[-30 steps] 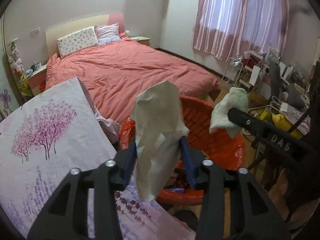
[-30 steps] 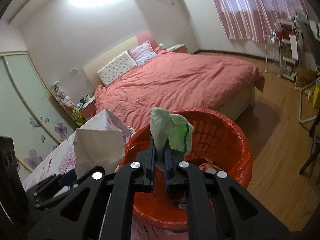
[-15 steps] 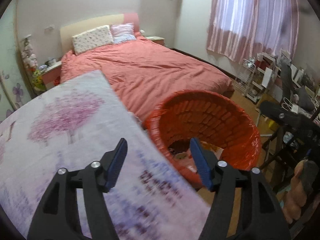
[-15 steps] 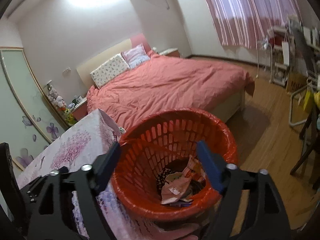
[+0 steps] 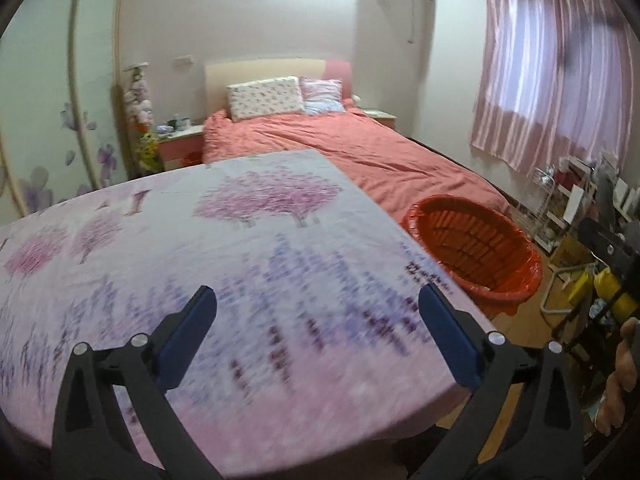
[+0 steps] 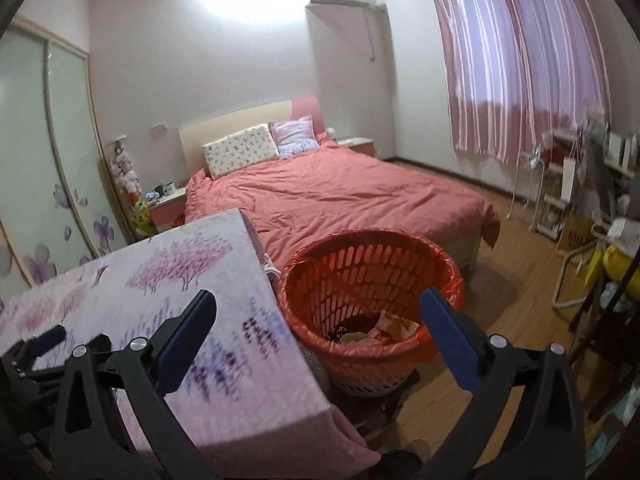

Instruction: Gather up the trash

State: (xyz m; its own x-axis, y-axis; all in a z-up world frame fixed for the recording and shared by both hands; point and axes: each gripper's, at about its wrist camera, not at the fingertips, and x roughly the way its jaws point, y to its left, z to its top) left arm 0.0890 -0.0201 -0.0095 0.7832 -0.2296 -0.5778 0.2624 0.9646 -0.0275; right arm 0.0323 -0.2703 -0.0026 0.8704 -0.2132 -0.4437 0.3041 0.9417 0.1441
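An orange-red plastic basket (image 6: 360, 268) with a red liner stands on the floor between the table and the bed. Crumpled wrappers and paper (image 6: 386, 326) lie at its bottom. My right gripper (image 6: 318, 296) hangs in front of the basket's near rim, its jaws opening wide with nothing between them. My left gripper (image 5: 316, 296) is over the flower-print tablecloth (image 5: 240, 240), its jaws also opening and empty. From there the basket (image 5: 468, 240) lies off to the right. The left gripper's fingers (image 6: 44, 342) also show at the lower left of the right wrist view.
A bed (image 6: 340, 196) with a salmon cover stands behind the basket. Sliding wardrobe doors (image 6: 48, 168) fill the left wall. A nightstand (image 5: 178, 140) stands beside the bed. Cluttered racks and a chair (image 6: 580, 216) line the right side, under pink curtains (image 6: 520, 60). Wooden floor (image 6: 500, 320) lies right of the basket.
Both grippers let go of their loads, a pale paper piece and a green cloth, over the basket and opened wide. Both drew back; the left swung over the table.
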